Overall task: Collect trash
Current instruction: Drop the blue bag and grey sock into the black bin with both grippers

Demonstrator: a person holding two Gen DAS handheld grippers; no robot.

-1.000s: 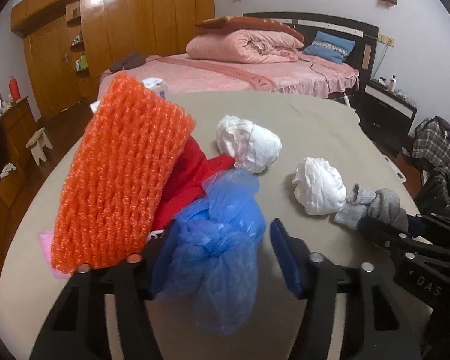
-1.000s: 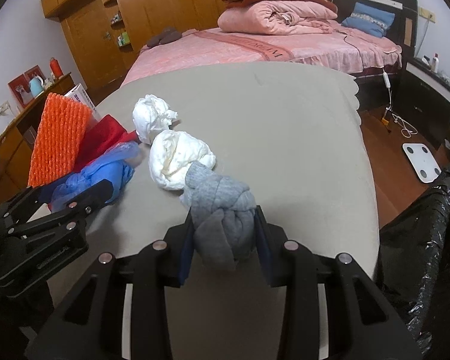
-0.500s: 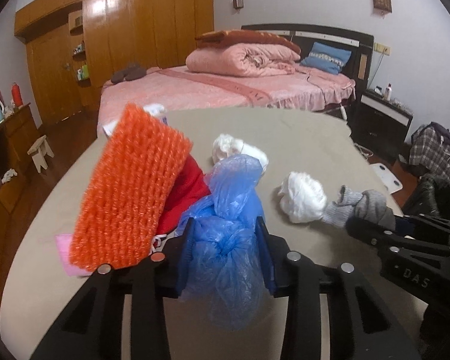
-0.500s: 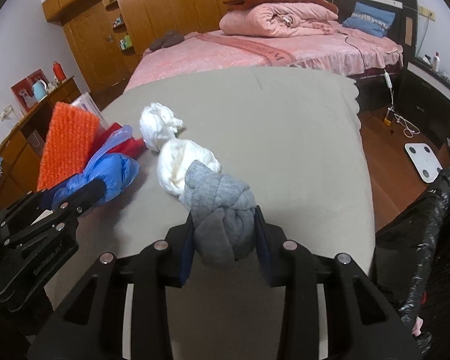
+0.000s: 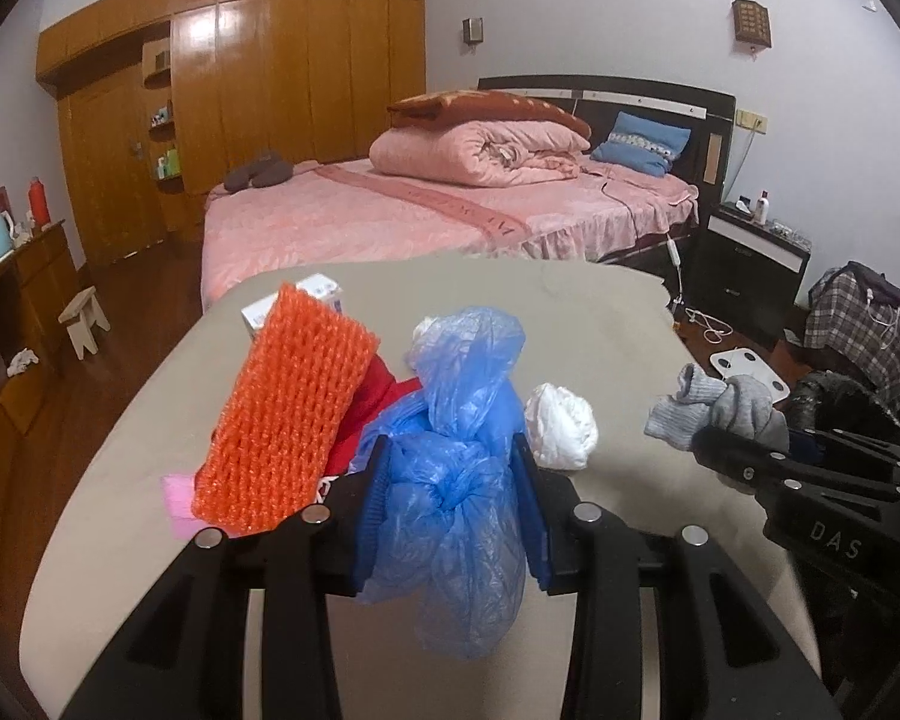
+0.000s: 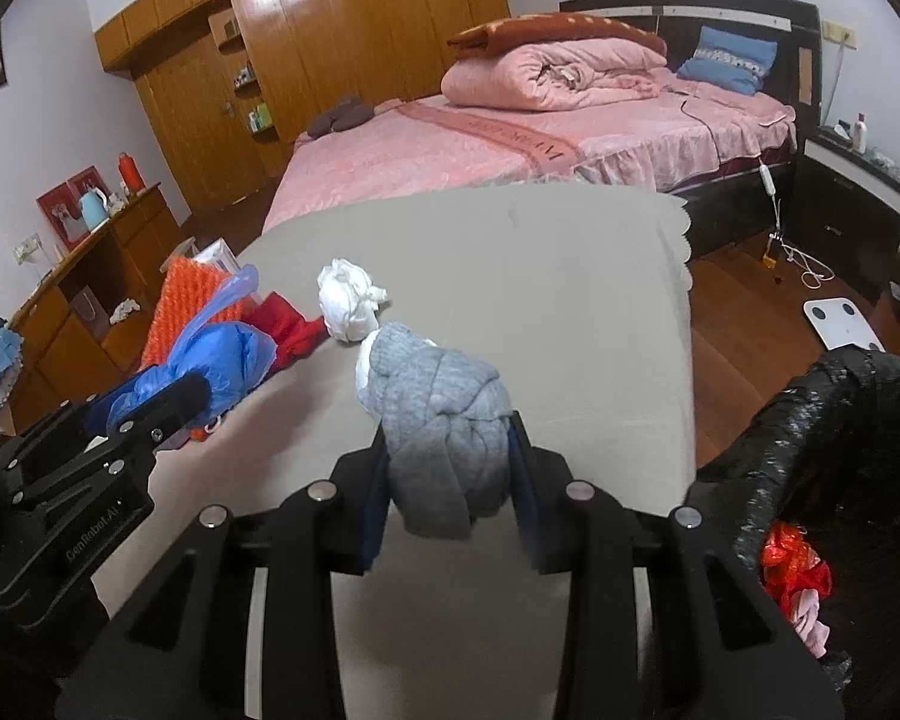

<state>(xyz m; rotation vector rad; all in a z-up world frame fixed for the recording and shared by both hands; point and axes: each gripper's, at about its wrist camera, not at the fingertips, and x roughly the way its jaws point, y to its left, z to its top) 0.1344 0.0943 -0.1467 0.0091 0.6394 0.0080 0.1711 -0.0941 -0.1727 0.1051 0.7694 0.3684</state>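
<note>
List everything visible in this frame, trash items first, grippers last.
Plastic bag: 1, blue, knotted, in the left gripper.
Sock bundle: 1, grey, in the right gripper.
Tissue wads: 2, white, on the table.
Foam net: 1, orange, table's left side.
Red cloth: 1, beside the net.
Box: 1, white, behind the net.
Table: 1, beige cover.
Trash bag: 1, black, right of table, red scraps inside.
Bed: 1, pink.
Left gripper: black, shut.
Right gripper: black, shut.
</note>
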